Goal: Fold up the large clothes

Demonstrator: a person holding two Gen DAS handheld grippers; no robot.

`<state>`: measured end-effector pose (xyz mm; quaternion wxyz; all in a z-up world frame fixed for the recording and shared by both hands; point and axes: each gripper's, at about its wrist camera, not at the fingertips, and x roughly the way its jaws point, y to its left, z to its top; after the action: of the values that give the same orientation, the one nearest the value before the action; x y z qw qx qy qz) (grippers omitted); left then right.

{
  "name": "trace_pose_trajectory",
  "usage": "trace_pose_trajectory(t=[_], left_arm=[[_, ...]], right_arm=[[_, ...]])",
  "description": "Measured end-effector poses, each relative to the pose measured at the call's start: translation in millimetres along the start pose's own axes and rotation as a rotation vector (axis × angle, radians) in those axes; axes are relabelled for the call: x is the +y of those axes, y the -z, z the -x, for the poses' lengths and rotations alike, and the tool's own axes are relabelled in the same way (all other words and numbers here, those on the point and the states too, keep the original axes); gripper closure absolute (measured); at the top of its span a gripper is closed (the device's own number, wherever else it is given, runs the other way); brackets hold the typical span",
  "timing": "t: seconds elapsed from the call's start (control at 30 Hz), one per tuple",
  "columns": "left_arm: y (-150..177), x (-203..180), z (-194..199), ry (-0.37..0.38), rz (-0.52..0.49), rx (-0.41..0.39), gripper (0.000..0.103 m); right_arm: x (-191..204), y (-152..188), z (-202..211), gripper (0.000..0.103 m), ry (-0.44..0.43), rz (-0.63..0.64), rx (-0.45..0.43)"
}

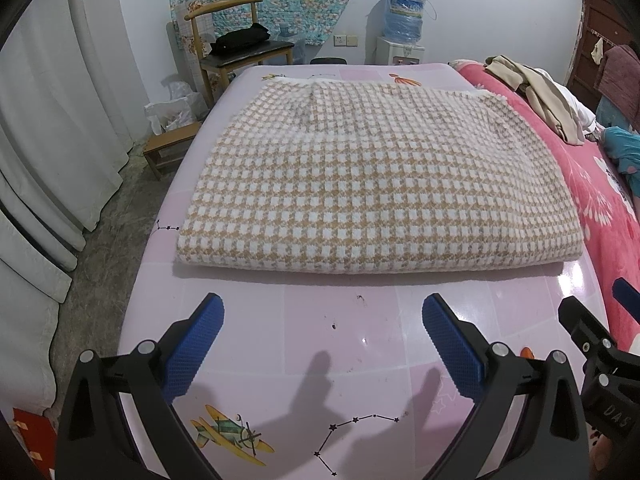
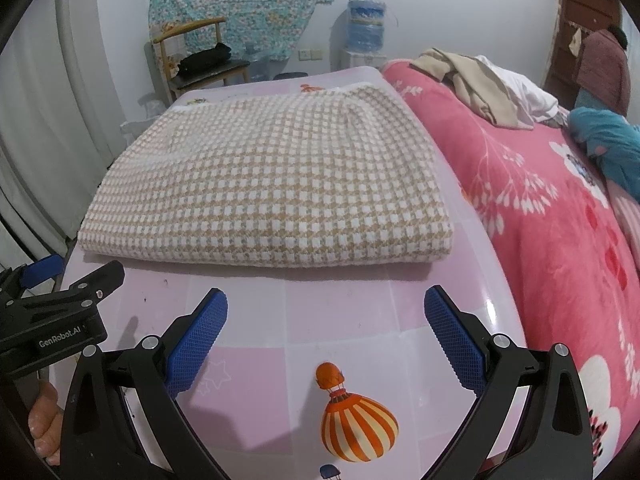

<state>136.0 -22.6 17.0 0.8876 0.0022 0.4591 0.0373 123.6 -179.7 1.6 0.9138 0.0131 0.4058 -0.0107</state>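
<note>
A tan-and-white checked knit garment lies folded into a thick rectangle on the pink table. Its folded edge faces me. It also shows in the right wrist view. My left gripper is open and empty, a little short of the garment's near edge, above the table. My right gripper is open and empty, also just short of the near edge, toward the garment's right part. The left gripper's body shows at the left of the right wrist view; the right gripper's body shows at the right edge of the left wrist view.
A bed with a pink floral blanket adjoins the table on the right, with beige clothes piled on it. A wooden chair and a water dispenser stand by the far wall. White curtains hang at left.
</note>
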Motion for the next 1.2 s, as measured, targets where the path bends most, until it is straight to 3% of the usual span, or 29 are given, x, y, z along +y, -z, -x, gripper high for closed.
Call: trace_pose_trajectory(t=[1.2], left_arm=[[-1.2,0.2,1.2,-0.004,0.000,-0.004,0.005]], right_arm=[[-1.4,1.5,-2.3,0.008,-0.001,0.004,0.004]])
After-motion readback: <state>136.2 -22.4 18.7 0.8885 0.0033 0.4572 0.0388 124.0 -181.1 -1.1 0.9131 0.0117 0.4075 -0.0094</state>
